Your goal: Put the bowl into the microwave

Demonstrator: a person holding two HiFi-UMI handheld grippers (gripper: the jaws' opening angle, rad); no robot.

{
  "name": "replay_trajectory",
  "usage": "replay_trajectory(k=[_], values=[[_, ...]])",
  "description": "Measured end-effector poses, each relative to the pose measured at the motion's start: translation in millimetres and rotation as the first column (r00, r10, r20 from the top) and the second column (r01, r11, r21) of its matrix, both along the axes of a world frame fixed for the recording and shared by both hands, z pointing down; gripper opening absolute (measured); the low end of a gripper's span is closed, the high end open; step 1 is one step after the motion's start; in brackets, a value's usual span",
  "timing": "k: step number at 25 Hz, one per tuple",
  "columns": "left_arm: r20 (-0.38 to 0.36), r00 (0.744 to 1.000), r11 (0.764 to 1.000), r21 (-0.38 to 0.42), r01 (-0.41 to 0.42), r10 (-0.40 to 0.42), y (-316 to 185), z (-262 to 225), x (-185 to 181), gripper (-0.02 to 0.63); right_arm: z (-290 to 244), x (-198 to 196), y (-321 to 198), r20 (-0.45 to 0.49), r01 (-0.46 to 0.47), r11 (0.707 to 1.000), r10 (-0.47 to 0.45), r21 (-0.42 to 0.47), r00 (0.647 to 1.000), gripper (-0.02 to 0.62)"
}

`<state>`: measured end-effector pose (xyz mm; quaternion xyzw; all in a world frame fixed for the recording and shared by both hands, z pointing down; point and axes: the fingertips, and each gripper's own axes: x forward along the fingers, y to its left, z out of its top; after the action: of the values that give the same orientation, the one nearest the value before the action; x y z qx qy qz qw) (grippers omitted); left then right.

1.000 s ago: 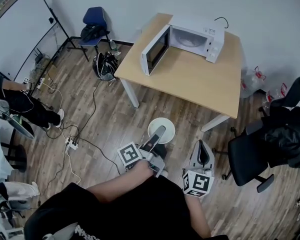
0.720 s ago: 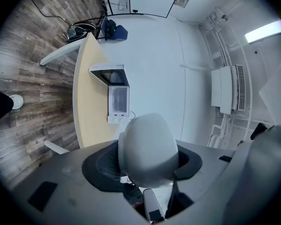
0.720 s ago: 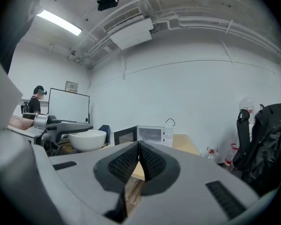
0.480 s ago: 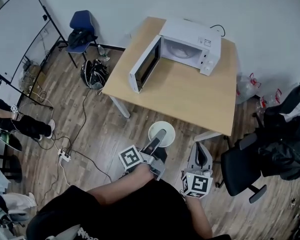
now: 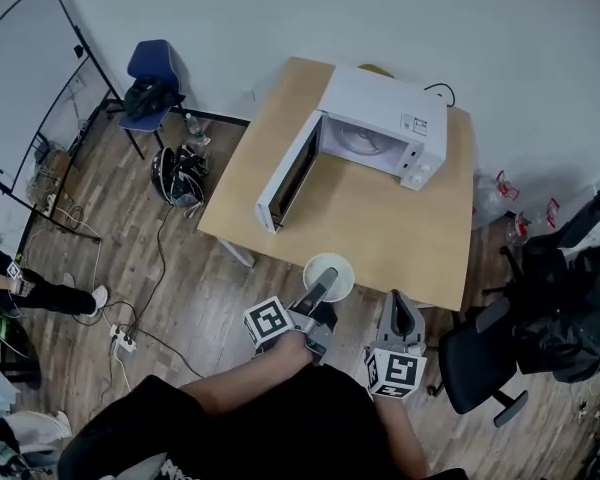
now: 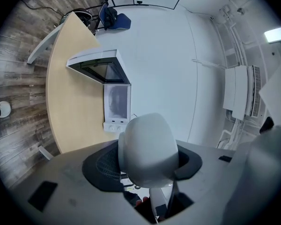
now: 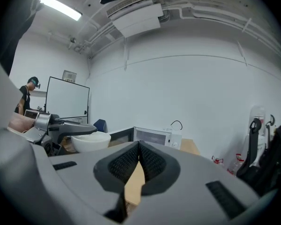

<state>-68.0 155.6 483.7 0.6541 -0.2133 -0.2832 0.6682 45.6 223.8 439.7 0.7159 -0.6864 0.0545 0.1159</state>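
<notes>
One white bowl, clamped in left claw by the surface's near edge; right claw closed, empty; microwave beyond, door open.

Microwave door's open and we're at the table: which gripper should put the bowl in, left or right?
Left. The left gripper holds the white bowl by its rim, pointed toward the microwave, whose door stands open. The right gripper is beside it, fingers together and empty.

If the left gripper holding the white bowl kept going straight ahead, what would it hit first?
Probably the microwave, somewhere on its open front. The left gripper aims across the table toward it. Depth is hard to judge here.
</notes>
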Motion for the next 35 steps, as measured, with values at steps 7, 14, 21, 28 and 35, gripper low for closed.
replay_trajectory(k=[7, 14, 21, 28, 35], values=[[0.043, 0.998, 0.999, -0.031, -0.039, 0.041, -46, 14, 2, 0.239, -4, 13, -42, -0.003, -0.056, 0.998, 0.056, -0.003, 0.998, 0.06], [0.045, 0.993, 0.994, -0.005, -0.106, 0.107, -82, 18, 11, 0.239, 1, 11, -67, -0.054, -0.101, 0.995, 0.1, -0.019, 0.994, 0.06], [0.042, 0.993, 0.994, -0.031, -0.108, 0.11, -102, 31, 20, 0.239, 8, 12, -86, -0.071, -0.095, 0.995, 0.092, -0.04, 0.993, 0.06], [0.036, 0.995, 0.996, -0.013, -0.092, 0.092, -125, 31, 34, 0.239, 13, 29, -116, -0.014, -0.08, 0.997, 0.08, -0.012, 0.997, 0.06], [0.074, 0.993, 0.996, -0.001, -0.09, 0.09, -169, 34, 61, 0.239, 12, 57, -176, 0.028, -0.034, 0.999, 0.034, 0.013, 0.999, 0.06]])
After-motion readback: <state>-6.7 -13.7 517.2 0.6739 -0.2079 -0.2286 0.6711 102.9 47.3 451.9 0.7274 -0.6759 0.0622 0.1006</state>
